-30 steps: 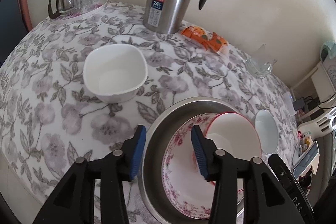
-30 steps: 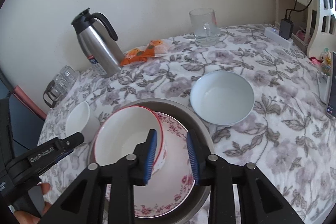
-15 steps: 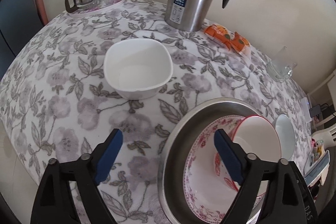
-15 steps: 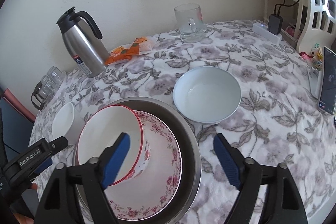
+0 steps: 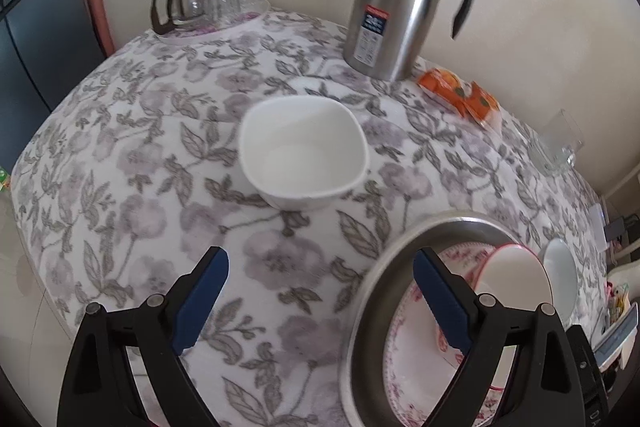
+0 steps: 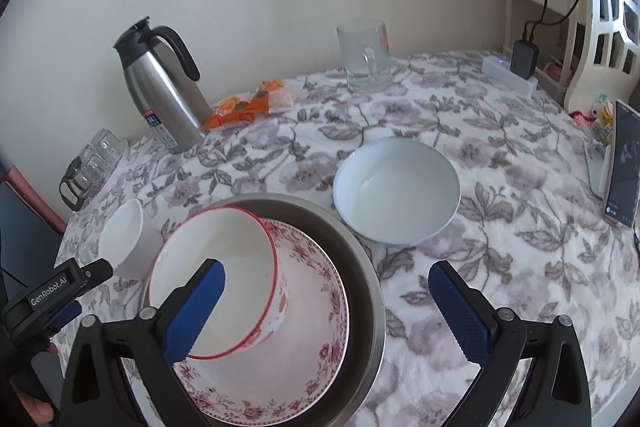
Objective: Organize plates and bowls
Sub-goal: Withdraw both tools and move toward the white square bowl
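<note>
Both the left claw (image 5: 320, 291) and right claw (image 6: 326, 301) are gaping wide, gripping nothing, the red-rimmed bowl (image 6: 216, 279) sitting in the floral plate (image 6: 316, 339).

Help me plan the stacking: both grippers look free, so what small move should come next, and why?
Probably bring the left gripper forward to the white squarish bowl and close on its near rim. Both grippers are open and hold nothing. That bowl sits alone on the floral tablecloth, straight ahead, while the red-rimmed bowl already rests in the floral plate inside the steel basin.
</note>
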### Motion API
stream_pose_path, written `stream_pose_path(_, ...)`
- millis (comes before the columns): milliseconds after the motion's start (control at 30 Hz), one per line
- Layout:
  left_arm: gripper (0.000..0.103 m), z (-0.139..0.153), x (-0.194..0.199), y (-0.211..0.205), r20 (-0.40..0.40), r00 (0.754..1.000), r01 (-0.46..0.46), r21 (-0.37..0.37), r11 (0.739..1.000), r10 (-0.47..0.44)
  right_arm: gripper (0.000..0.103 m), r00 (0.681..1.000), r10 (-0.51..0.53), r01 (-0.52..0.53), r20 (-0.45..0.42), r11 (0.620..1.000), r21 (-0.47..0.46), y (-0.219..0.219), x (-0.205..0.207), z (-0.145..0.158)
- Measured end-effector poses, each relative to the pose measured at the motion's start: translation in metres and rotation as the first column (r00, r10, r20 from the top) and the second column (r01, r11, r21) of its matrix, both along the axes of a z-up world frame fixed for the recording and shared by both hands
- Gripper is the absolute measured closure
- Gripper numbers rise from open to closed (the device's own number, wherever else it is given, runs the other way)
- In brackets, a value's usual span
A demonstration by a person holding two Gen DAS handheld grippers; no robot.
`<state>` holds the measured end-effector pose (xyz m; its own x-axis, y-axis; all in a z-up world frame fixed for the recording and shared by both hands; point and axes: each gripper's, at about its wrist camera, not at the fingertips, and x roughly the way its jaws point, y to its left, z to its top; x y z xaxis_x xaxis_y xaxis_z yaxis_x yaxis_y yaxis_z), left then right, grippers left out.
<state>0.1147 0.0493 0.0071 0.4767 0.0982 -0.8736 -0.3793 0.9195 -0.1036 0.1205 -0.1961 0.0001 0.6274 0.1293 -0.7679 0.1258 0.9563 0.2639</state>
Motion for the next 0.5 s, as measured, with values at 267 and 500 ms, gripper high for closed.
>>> stream_pose_path(267, 0.009, 0.015, -0.009, 0.033, 0.056, 0.995, -0.083, 0.012, 0.996, 0.082, 0.000, 0.996, 0.058, -0.057, 0.074, 0.998, -0.007, 0.021, -0.003, 0.018)
stream_pose_path(500, 0.009, 0.022, -0.019, 0.067, 0.083, 0.981, -0.172, -0.024, 0.985, 0.174, 0.000, 0.978, 0.160, -0.158, 0.135, 0.987, -0.024, 0.061, -0.007, 0.033)
